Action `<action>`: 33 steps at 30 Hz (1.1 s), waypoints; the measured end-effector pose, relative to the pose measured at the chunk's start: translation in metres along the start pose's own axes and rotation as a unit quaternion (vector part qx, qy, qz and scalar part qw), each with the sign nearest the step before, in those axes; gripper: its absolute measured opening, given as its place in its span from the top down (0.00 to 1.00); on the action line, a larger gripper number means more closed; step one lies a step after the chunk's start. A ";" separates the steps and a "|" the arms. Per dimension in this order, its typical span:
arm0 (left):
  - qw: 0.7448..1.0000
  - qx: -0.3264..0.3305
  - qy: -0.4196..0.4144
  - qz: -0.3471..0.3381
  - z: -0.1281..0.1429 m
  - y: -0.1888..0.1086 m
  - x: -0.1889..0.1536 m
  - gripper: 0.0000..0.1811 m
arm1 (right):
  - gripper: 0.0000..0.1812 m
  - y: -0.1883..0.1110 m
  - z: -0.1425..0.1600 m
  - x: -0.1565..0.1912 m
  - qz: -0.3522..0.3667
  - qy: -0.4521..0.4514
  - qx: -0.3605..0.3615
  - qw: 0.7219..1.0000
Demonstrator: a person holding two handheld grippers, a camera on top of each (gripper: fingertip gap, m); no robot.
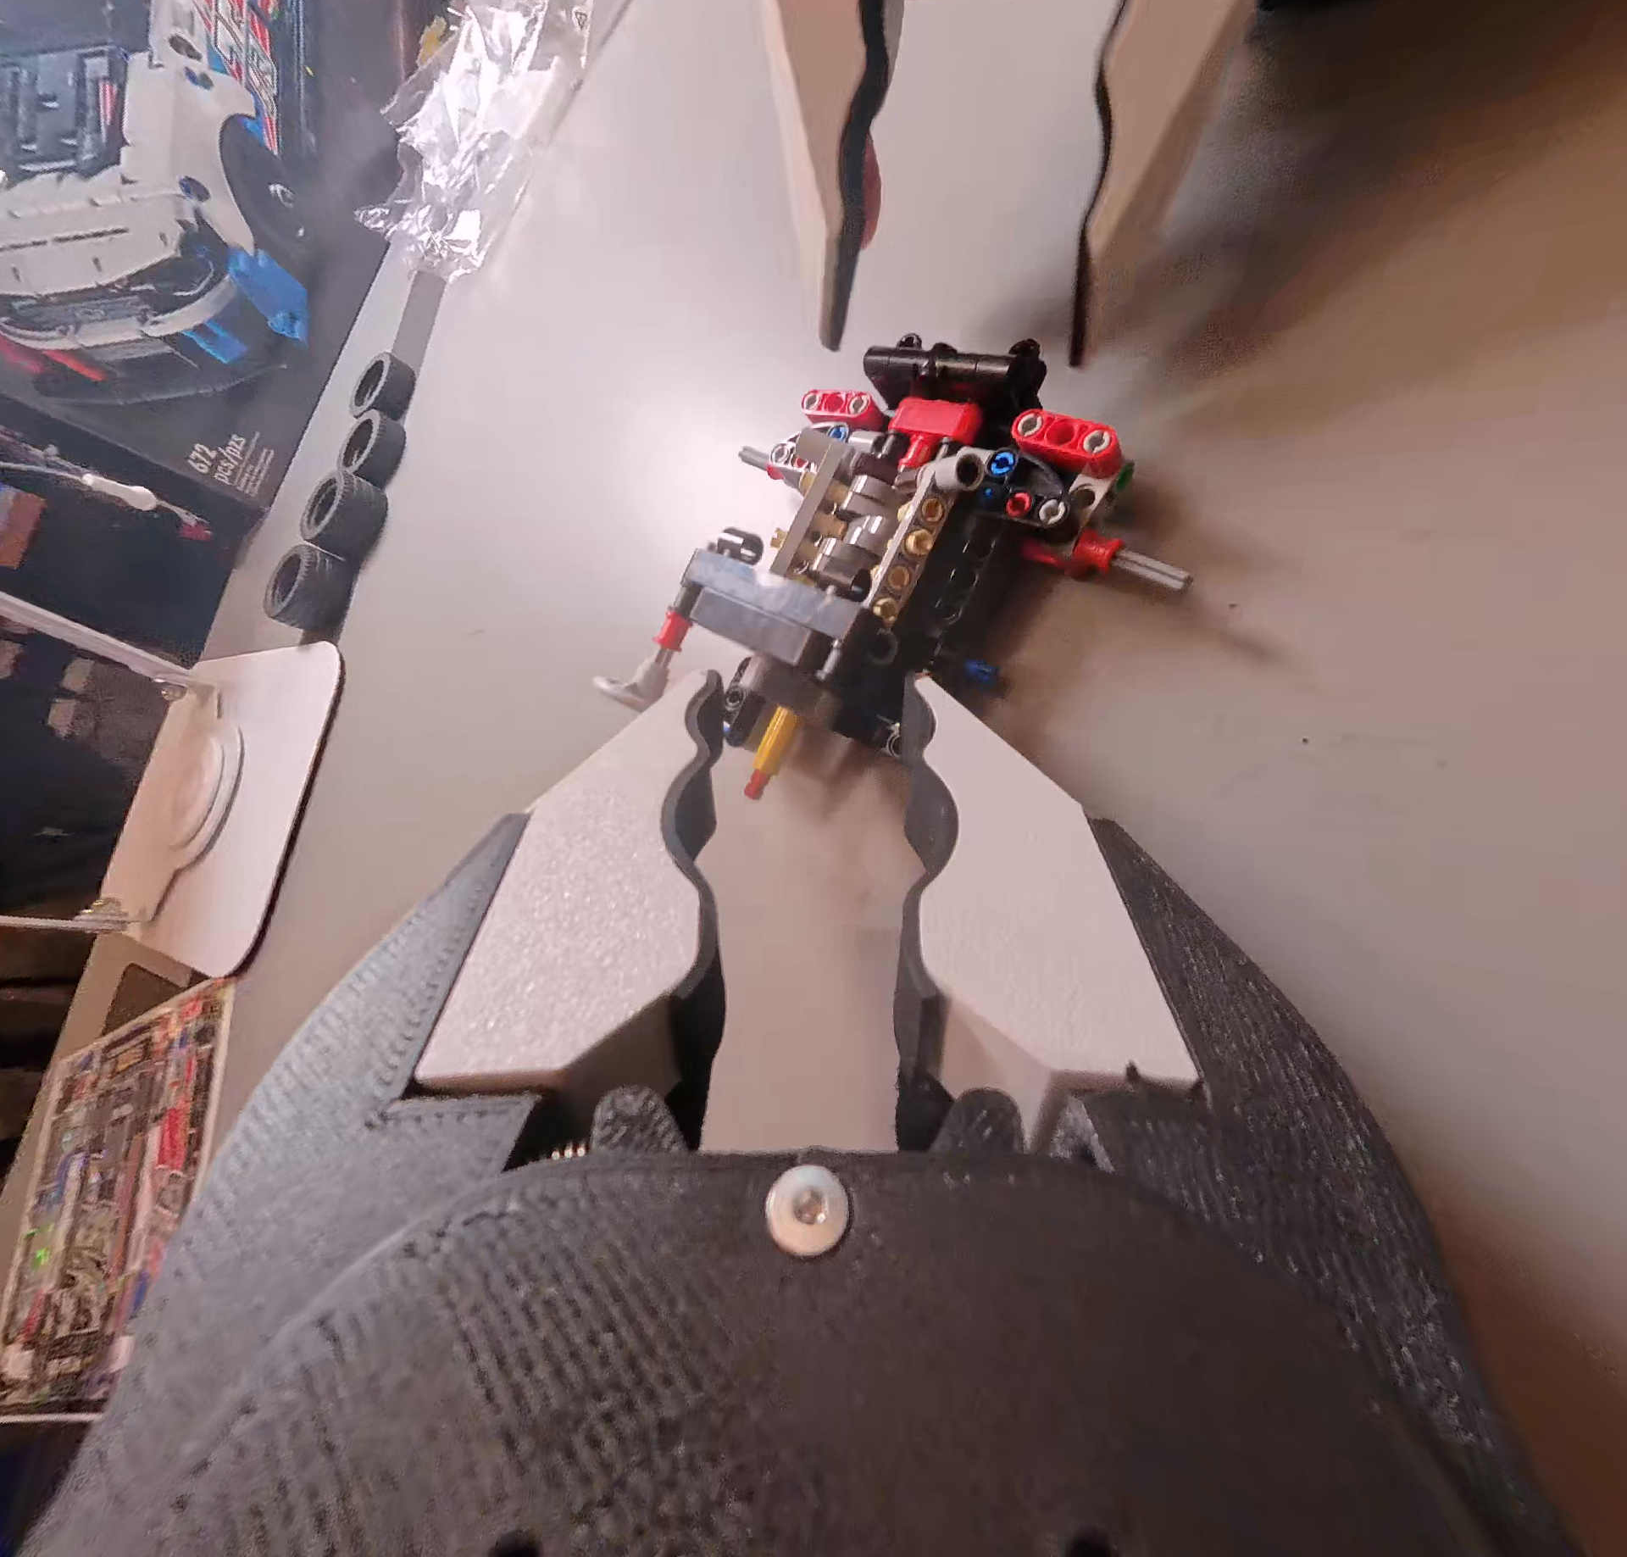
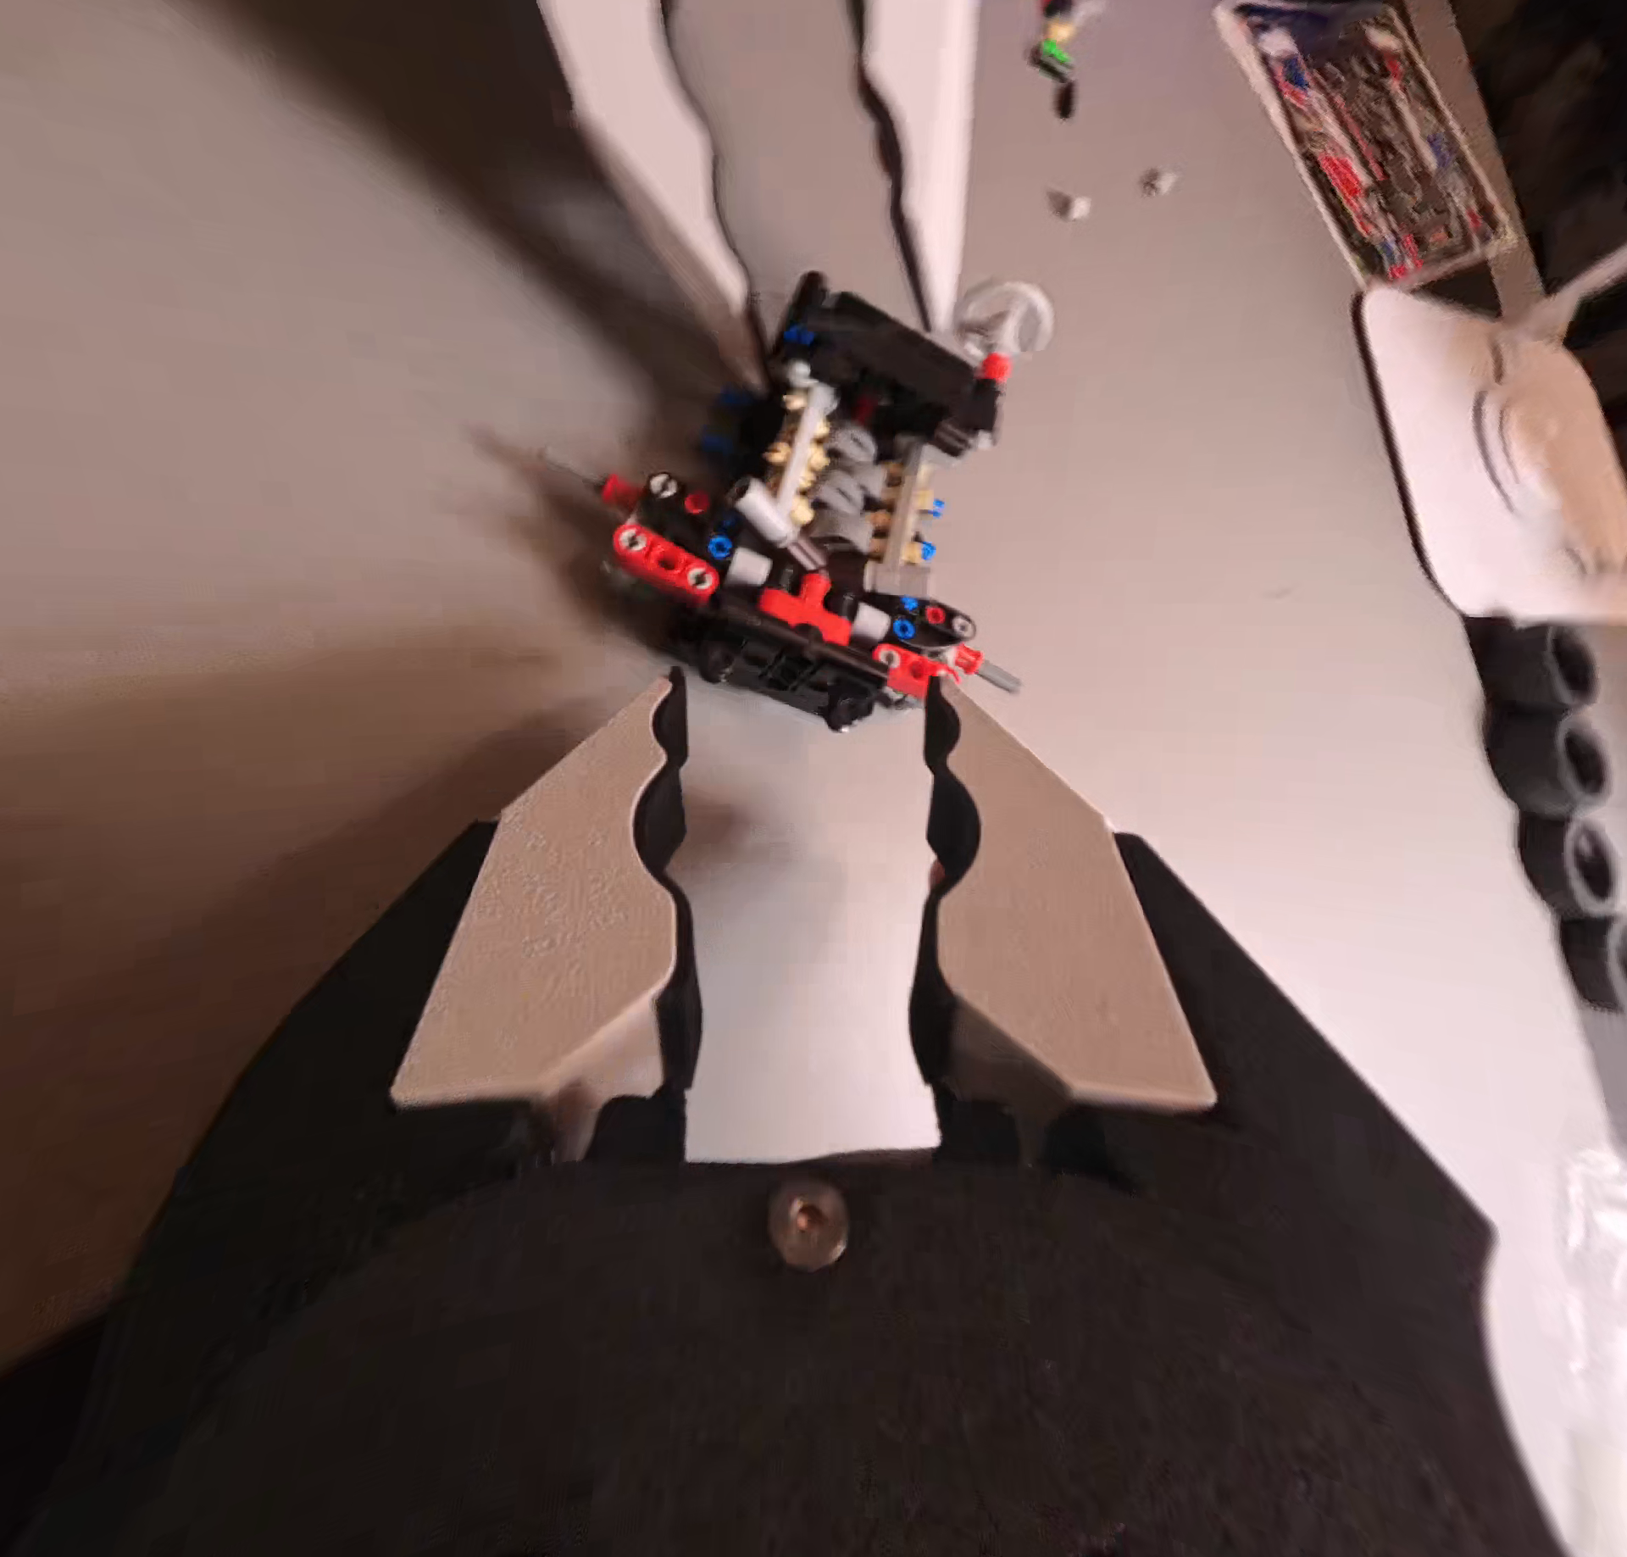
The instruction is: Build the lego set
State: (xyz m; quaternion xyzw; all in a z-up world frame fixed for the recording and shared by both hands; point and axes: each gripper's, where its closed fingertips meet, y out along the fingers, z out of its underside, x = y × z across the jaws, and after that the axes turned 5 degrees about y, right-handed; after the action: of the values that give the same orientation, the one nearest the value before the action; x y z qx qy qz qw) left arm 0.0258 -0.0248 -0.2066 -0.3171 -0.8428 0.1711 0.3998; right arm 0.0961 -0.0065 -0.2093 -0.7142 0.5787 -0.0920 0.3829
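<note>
Lego assembly (image 1: 907, 546) sat on grey bench (image 1: 1321, 722), between the two grippers. Left gripper (image 1: 810, 705) jaws spread around its near end, contact unclear. Right gripper (image 2: 806, 705) jaws spread, just short of the assembly's red-and-black end. Four black tyres (image 1: 343, 502) lined up beside the set box (image 1: 132, 194). Right view blurred.

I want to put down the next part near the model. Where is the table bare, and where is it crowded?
Bare table lies on the model's side away from the tyres, and a strip runs between model and tyres. Crowded: the edge with the tyres, box, plastic wrap and sticker sheet; loose parts lie beyond the model.
</note>
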 end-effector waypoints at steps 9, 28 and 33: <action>0.998 -0.063 -0.017 0.000 -0.018 -0.033 0.005 0.71 | 0.84 0.014 -0.005 0.008 -0.010 -0.235 0.079 0.969; 0.989 -0.145 -0.015 0.006 -0.033 -0.030 -0.015 0.79 | 0.75 -0.022 -0.107 0.031 -0.196 0.077 -0.088 0.974; 0.979 -0.181 -0.085 0.039 -0.030 -0.032 -0.008 0.80 | 0.70 -0.005 -0.087 0.021 -0.028 0.000 -0.133 0.991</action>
State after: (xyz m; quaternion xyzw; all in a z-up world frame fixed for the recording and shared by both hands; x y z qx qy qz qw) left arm 0.0409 -0.0528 -0.1752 -0.4009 -0.8778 0.0577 0.2558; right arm 0.0563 -0.0635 -0.1530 -0.7745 0.5659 -0.0249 0.2815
